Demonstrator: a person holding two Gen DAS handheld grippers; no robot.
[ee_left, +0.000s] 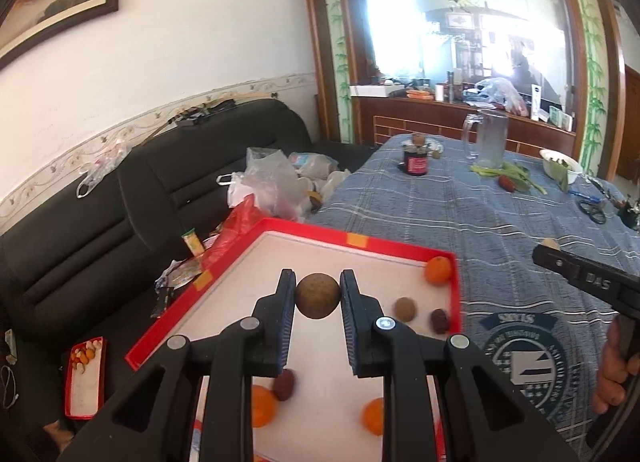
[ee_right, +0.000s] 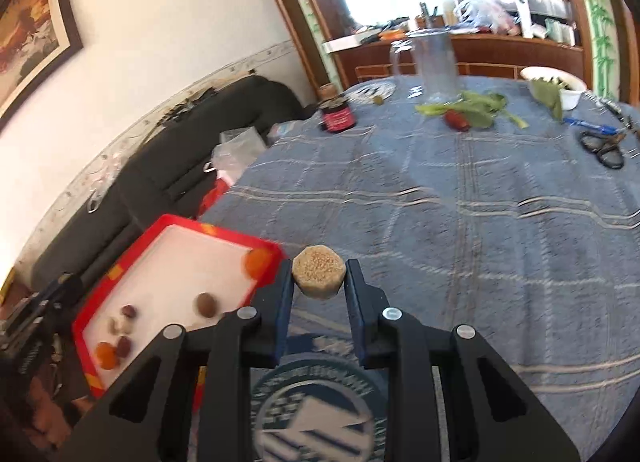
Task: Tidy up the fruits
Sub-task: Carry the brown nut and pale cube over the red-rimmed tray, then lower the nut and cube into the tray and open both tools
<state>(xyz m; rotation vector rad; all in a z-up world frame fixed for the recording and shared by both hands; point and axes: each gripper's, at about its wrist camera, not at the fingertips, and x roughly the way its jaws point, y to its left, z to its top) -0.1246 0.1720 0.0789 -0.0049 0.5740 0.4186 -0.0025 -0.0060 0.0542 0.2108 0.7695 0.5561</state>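
Observation:
My left gripper (ee_left: 318,296) is shut on a round brown fruit (ee_left: 318,296) held above a red-rimmed white tray (ee_left: 400,250). In the tray lie oranges (ee_left: 438,270), a small brown fruit (ee_left: 405,308) and dark red dates (ee_left: 439,320). My right gripper (ee_right: 319,277) is shut on a pale, sesame-topped round cake (ee_right: 319,276), above the blue checked tablecloth (ee_right: 480,221) just right of the tray (ee_right: 120,270). The right gripper's body (ee_left: 588,282) shows at the right edge of the left wrist view, held by a hand (ee_left: 612,374).
A black sofa (ee_left: 120,201) with plastic bags (ee_left: 268,181) stands left of the table. Far on the table are a dark jar (ee_right: 338,113), a glass jug (ee_right: 434,61), green vegetables (ee_right: 476,105), a white bowl (ee_right: 560,81) and scissors (ee_right: 604,149). A small red box of snacks (ee_left: 84,378) lies on the sofa.

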